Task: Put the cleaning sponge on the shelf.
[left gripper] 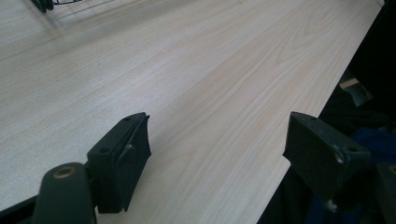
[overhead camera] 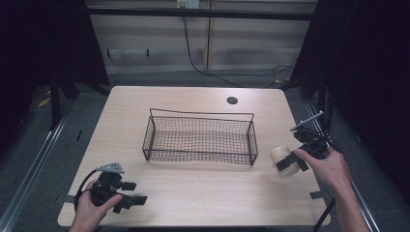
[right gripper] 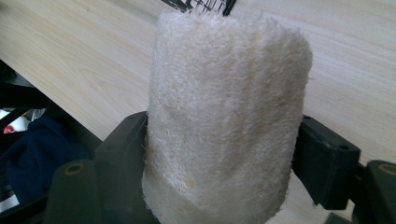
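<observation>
Right of basket (overhead camera: 199,137), right gripper (overhead camera: 290,162) fingers pinching loofah (overhead camera: 283,161), left gripper (overhead camera: 131,192) fingers spread

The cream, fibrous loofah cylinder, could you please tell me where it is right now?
In the high view, the cream fibrous loofah cylinder is clamped in the right gripper over the table's right side, just right of the black wire basket.

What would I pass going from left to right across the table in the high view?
Left gripper → wire basket → pale fibrous roll → right gripper, whose jaws clamp that roll.
</observation>
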